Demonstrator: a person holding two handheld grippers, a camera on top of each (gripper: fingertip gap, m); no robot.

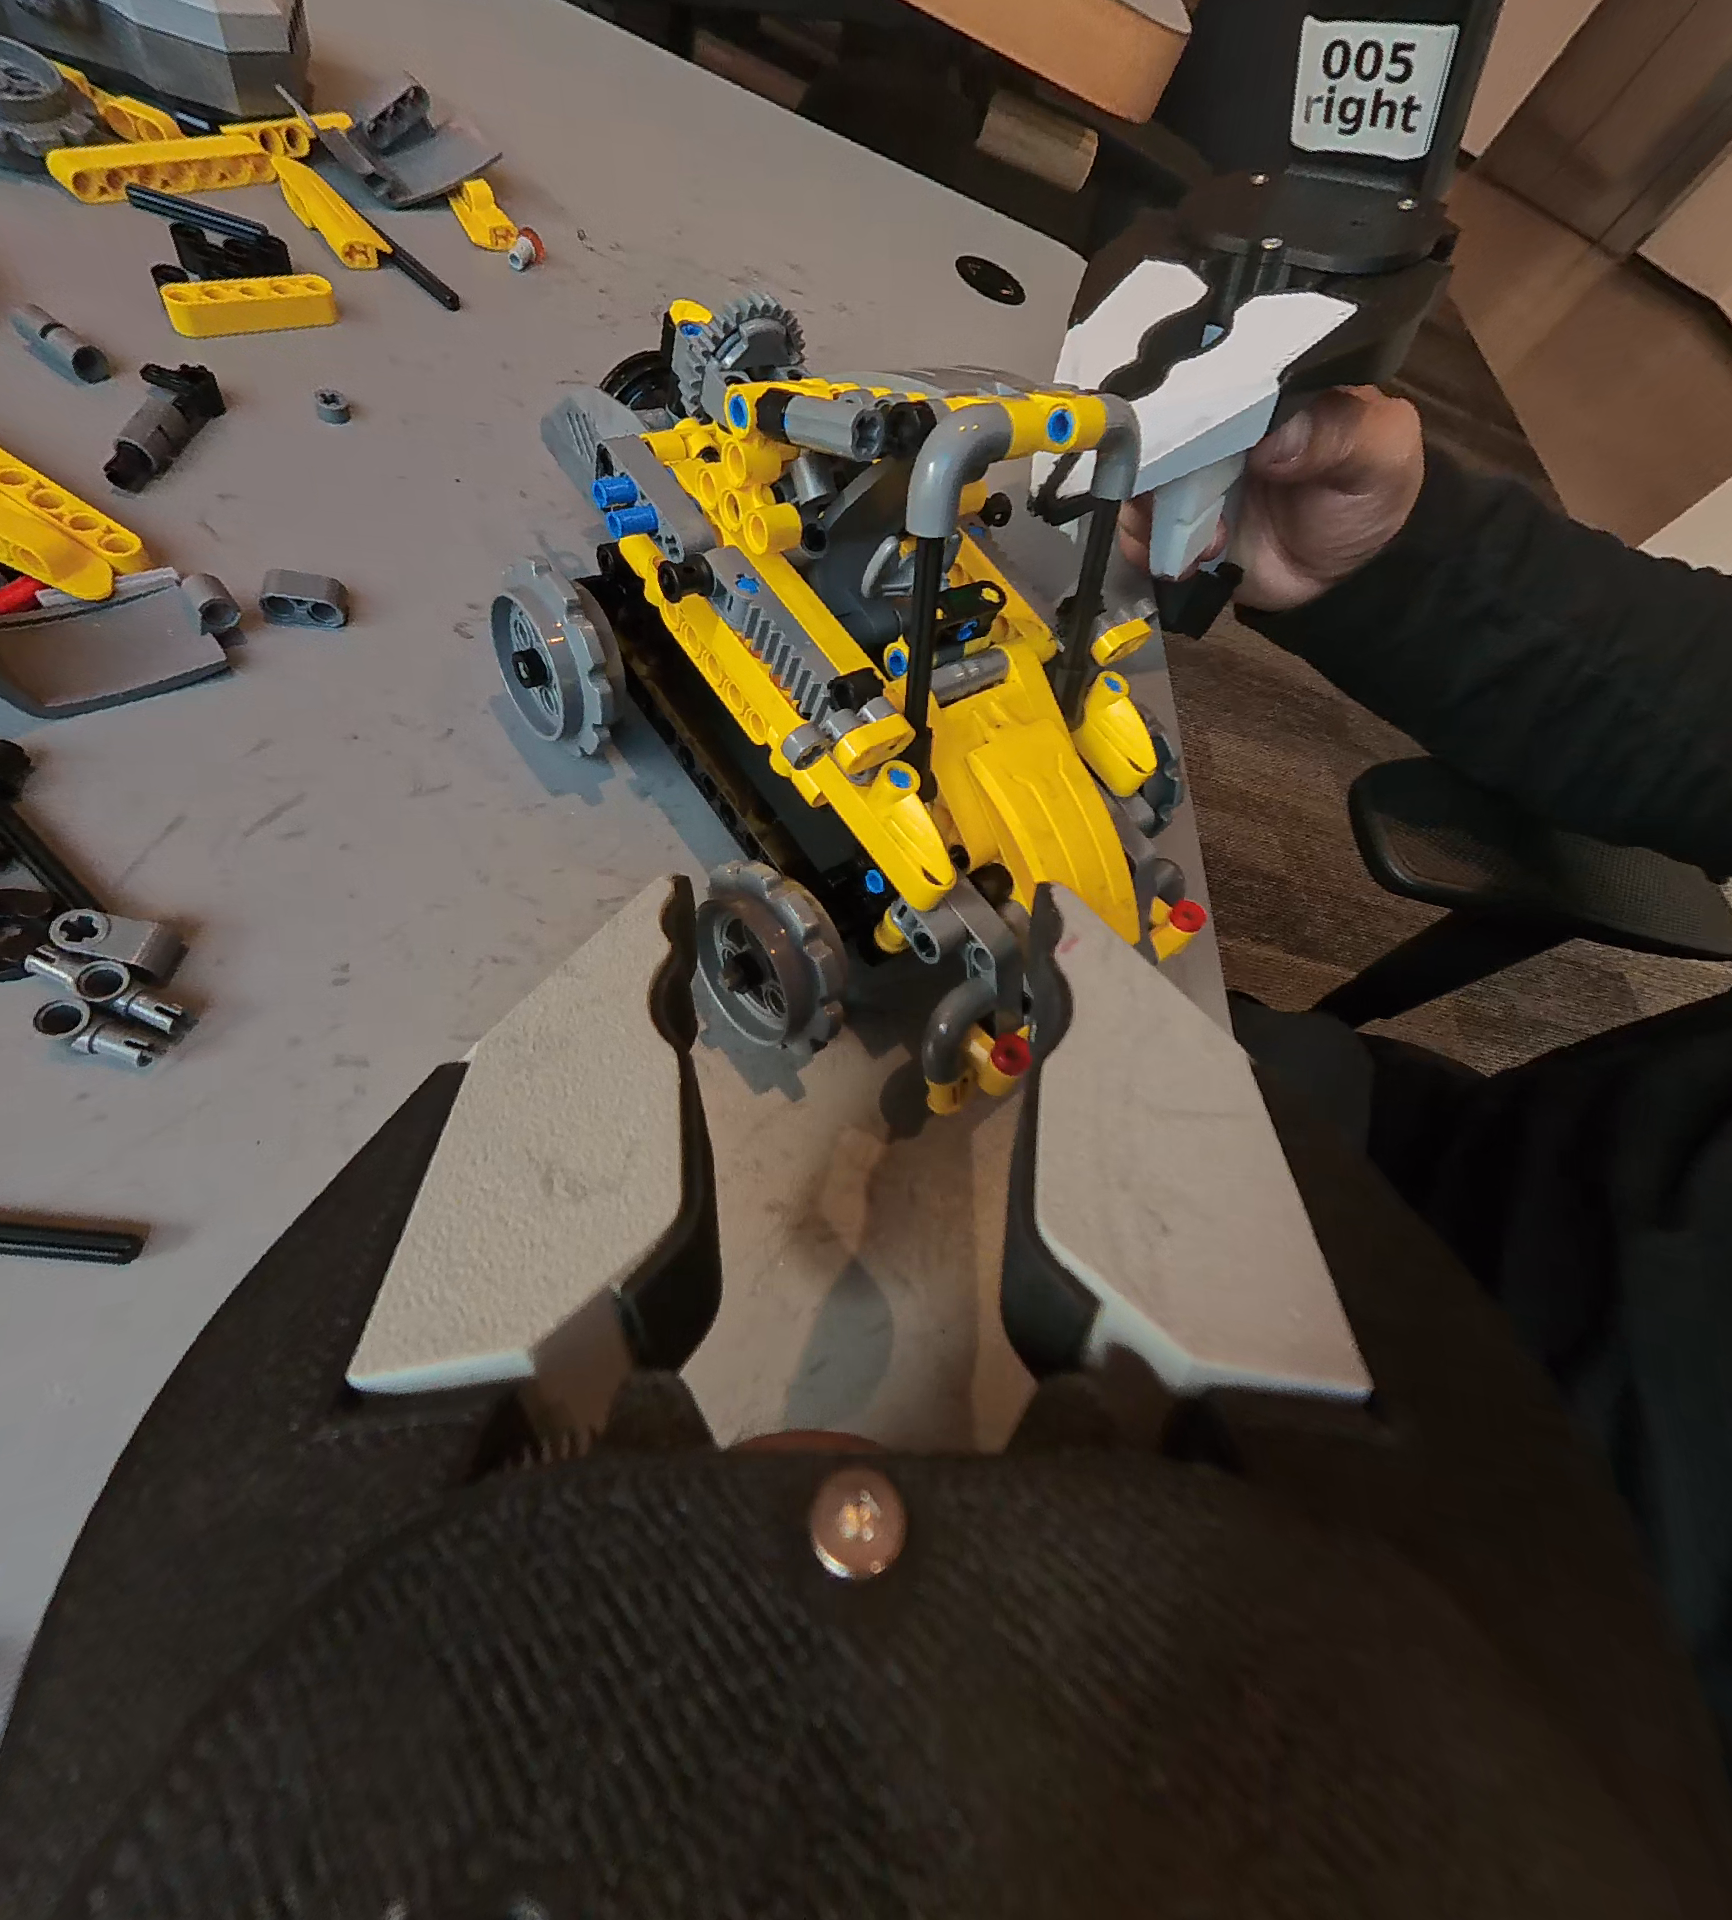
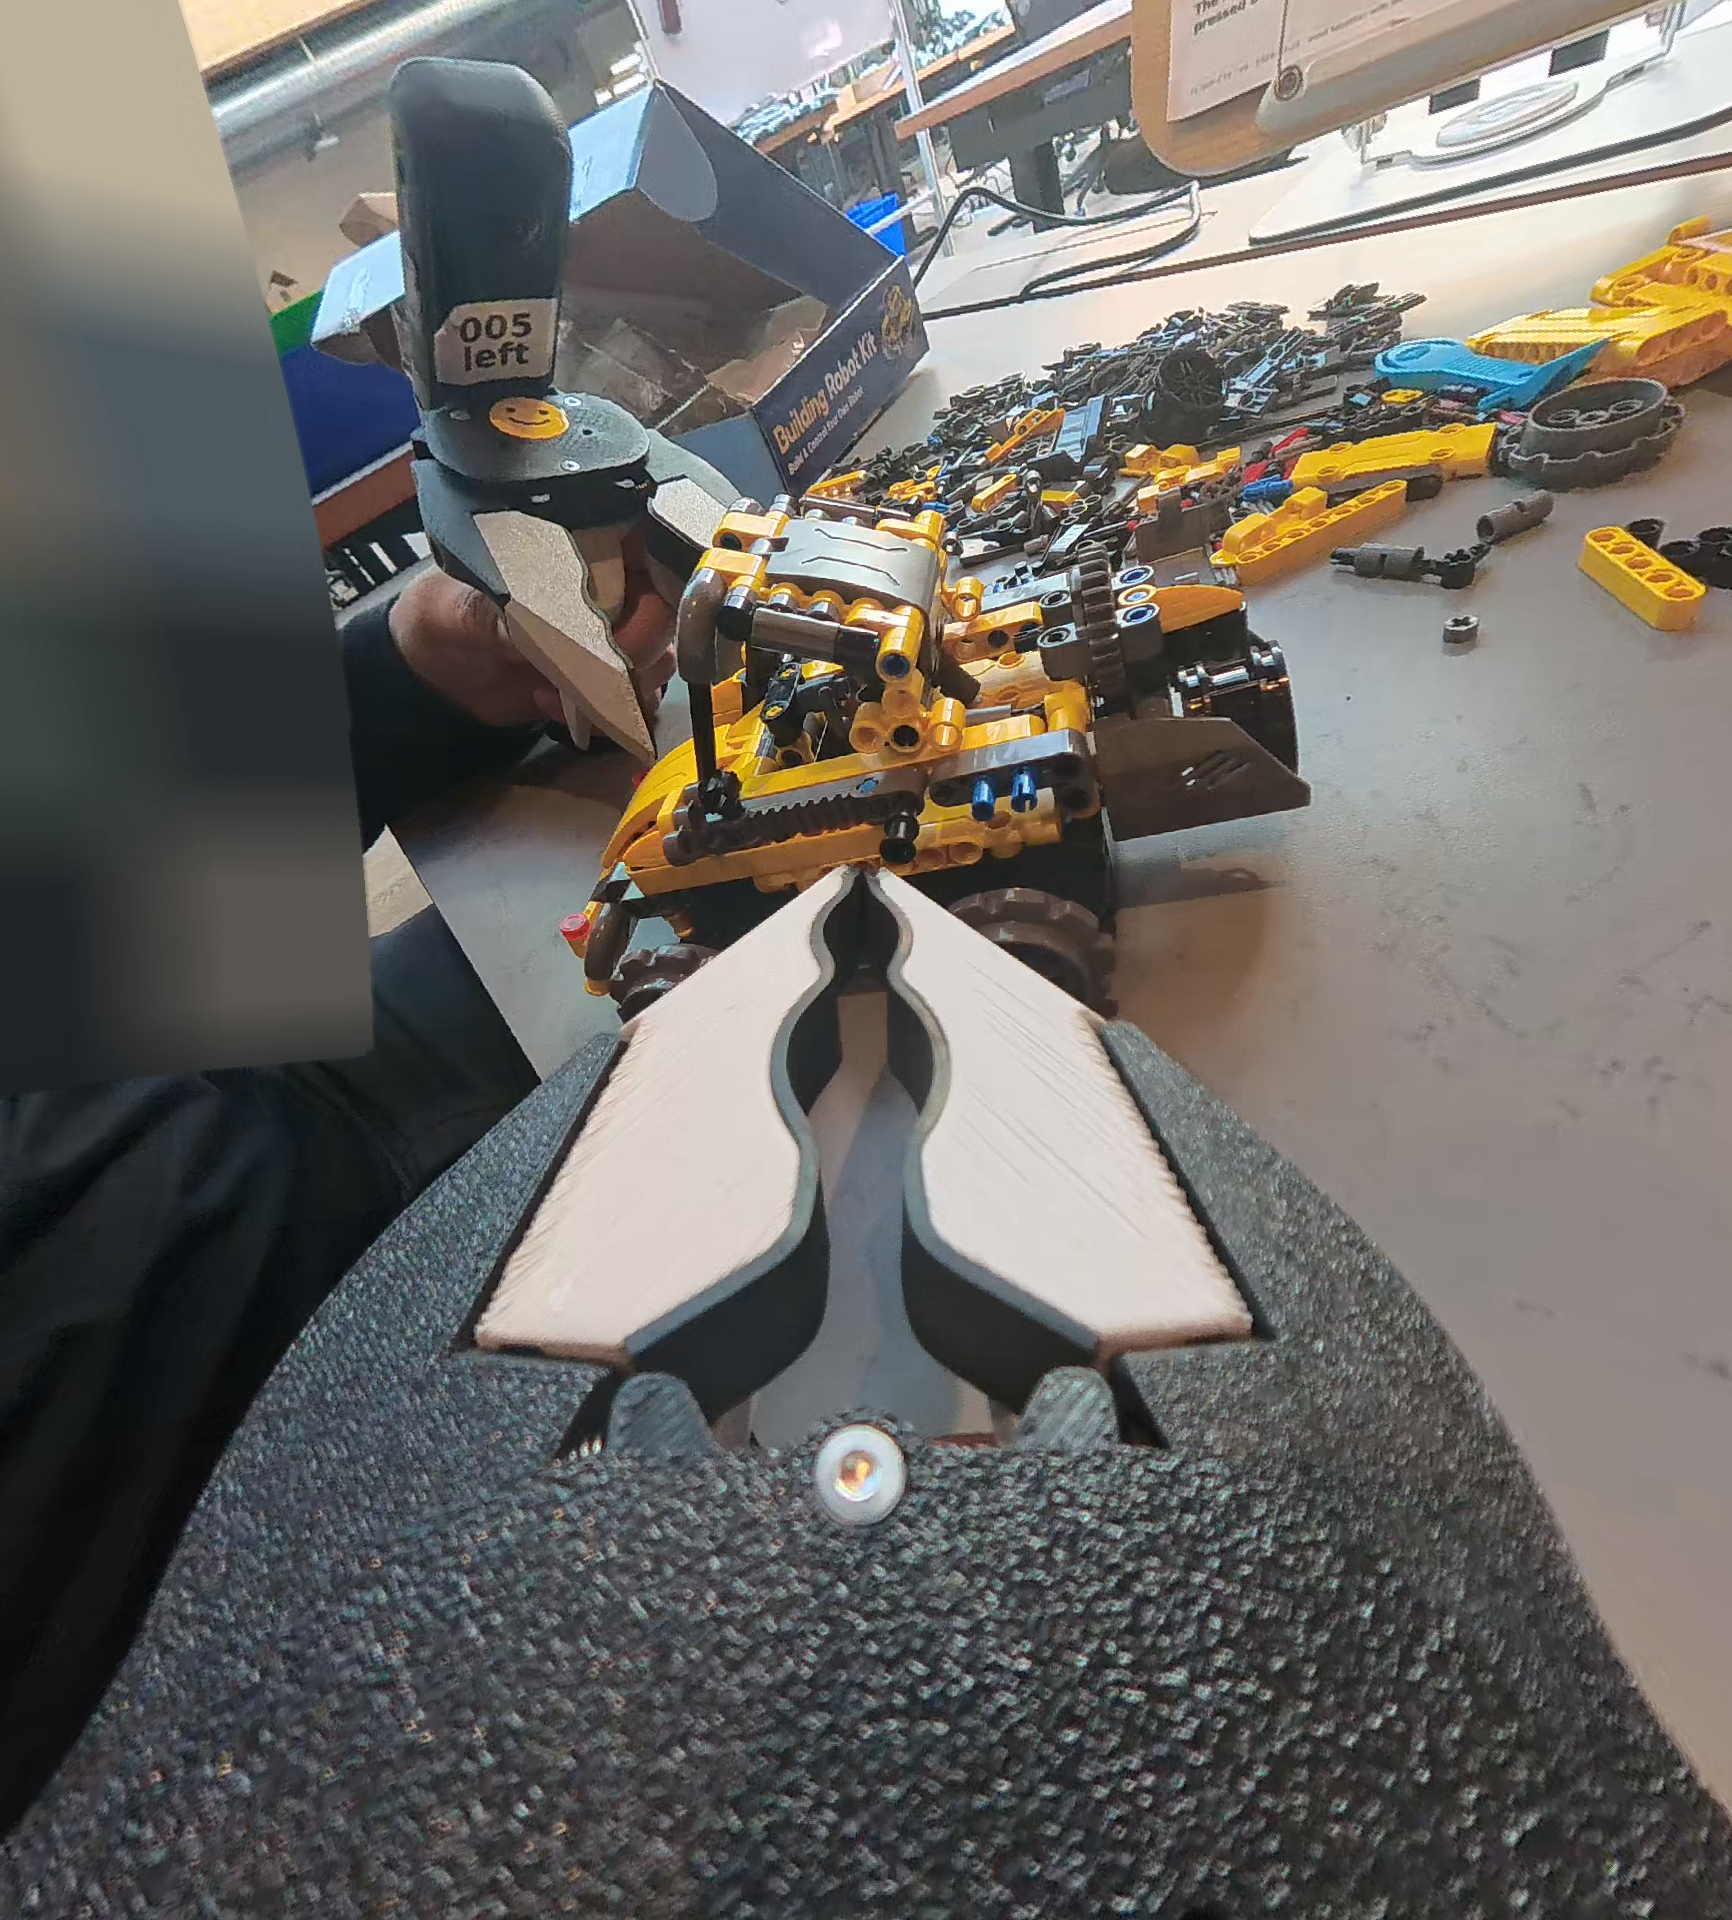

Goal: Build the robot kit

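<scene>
A yellow, grey and black brick-built vehicle [image 1: 841, 665] with grey sprocket wheels stands at the table's near edge; it also shows in the right wrist view [image 2: 903, 727]. My left gripper [image 1: 857, 925] is open. Its fingertips straddle the vehicle's front end, one by the front sprocket wheel [image 1: 763, 966], the other by a grey front part; I cannot tell if they press on it. One of its fingers [image 2: 561, 613] shows in the right wrist view. My right gripper [image 2: 857, 881] is shut, tips against the vehicle's side. In the left wrist view it [image 1: 1059, 483] sits by the grey roll bar [image 1: 955, 457].
Loose yellow beams [image 1: 249, 301], grey connectors [image 1: 306, 601] and black pins lie on the grey table [image 1: 374, 831] to the left. A pile of small parts [image 2: 1153, 416], a tyre [image 2: 1594, 426] and an open blue box [image 2: 737, 312] stand behind the vehicle. A chair [image 1: 1527, 862] is off the table's edge. Across from one pair of fingers to the other is roughly 12 cm.
</scene>
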